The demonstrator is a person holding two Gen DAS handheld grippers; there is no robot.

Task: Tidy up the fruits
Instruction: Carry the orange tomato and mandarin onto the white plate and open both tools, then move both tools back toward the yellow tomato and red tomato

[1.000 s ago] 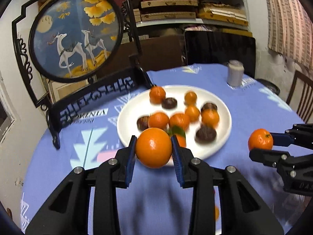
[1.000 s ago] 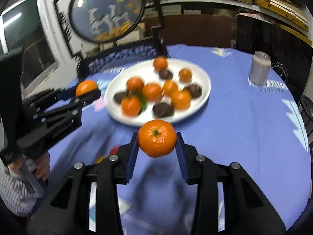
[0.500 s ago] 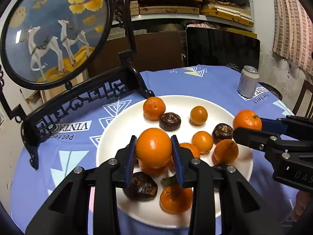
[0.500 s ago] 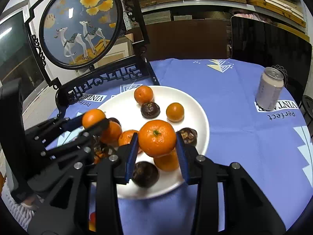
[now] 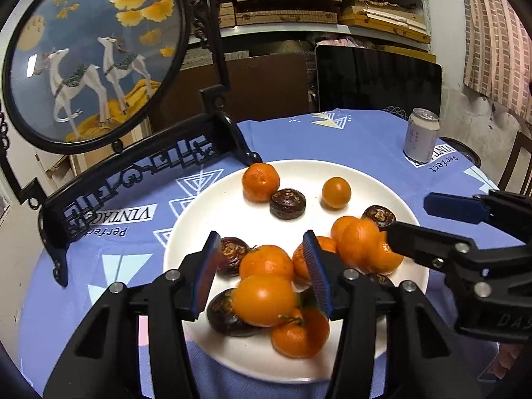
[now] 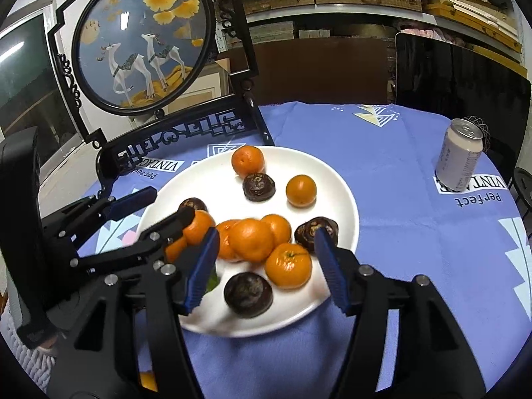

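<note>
A white plate (image 5: pixel 212 206) (image 6: pixel 339 179) on the blue tablecloth holds several oranges and dark brown fruits. My left gripper (image 5: pixel 262 266) is open over the plate's near side; an orange (image 5: pixel 264 299) lies just below its blue pads. My right gripper (image 6: pixel 266 259) is open above the pile; an orange (image 6: pixel 251 239) sits between and beyond its fingers. The right gripper shows in the left wrist view (image 5: pixel 432 219), the left gripper in the right wrist view (image 6: pixel 163 206). Both are empty.
A black-framed round deer screen (image 5: pixel 89 53) (image 6: pixel 143 40) stands on the table behind the plate on the left. A drink can (image 5: pixel 420 139) (image 6: pixel 460 154) stands at the far right. A dark chair back (image 6: pixel 465 76) is behind the table.
Both grippers carried an orange over the plate, then opened. Both oranges now lie on the plate among the pile.
</note>
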